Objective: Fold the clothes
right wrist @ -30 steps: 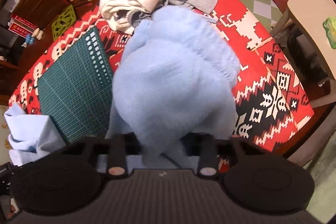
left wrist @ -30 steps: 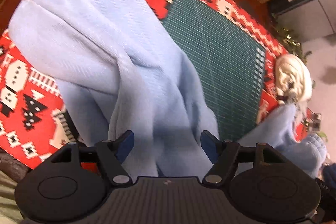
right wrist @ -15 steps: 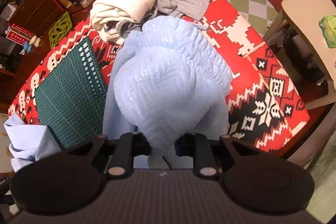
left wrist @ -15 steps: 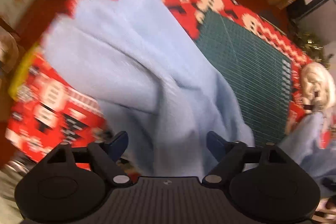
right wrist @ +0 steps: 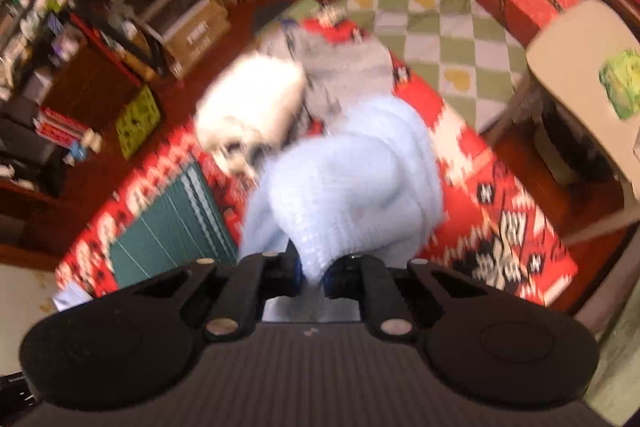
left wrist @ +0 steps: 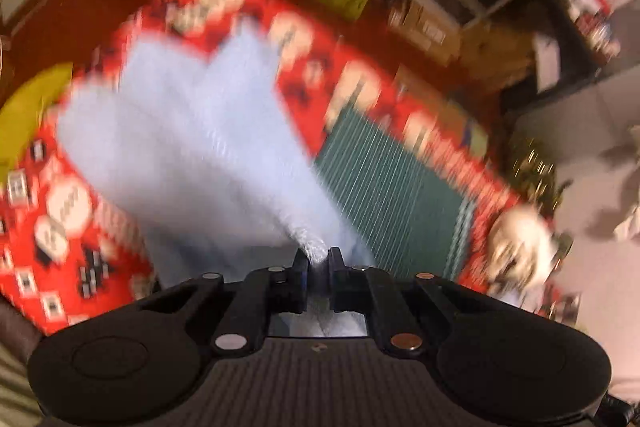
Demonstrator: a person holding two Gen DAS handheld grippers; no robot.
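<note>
Cluttered shelving and cardboard boxes are ringing the room, and a table under a red patterned cloth (left wrist: 304,99) is filling the middle of both views; a green cutting mat (left wrist: 392,183) is lying on that cloth, at about two o'clock from the left gripper (left wrist: 318,261) in its own view. Both views are blurring, so fine detail is hard to read.

The left gripper's jaws have just been closing and are now clenching a bunched ridge of the pale blue sweater (left wrist: 192,155); from there the garment is stretching away toward ten and eleven o'clock, sagging down toward the cloth. The right gripper (right wrist: 312,269) has likewise just been closing, and is now pinching another part of the same knit, which is ballooning up toward twelve o'clock in front of it.

A white garment (right wrist: 248,107) and a grey garment (right wrist: 344,71) are lying heaped at about eleven and twelve o'clock beyond the sweater, unfolded.

By my reading the task is only getting started; the sweater is being held at two points, rumpled, with no fold made; spreading it flat, folding it, and then handling the other two pieces all appear to be remaining.
</note>
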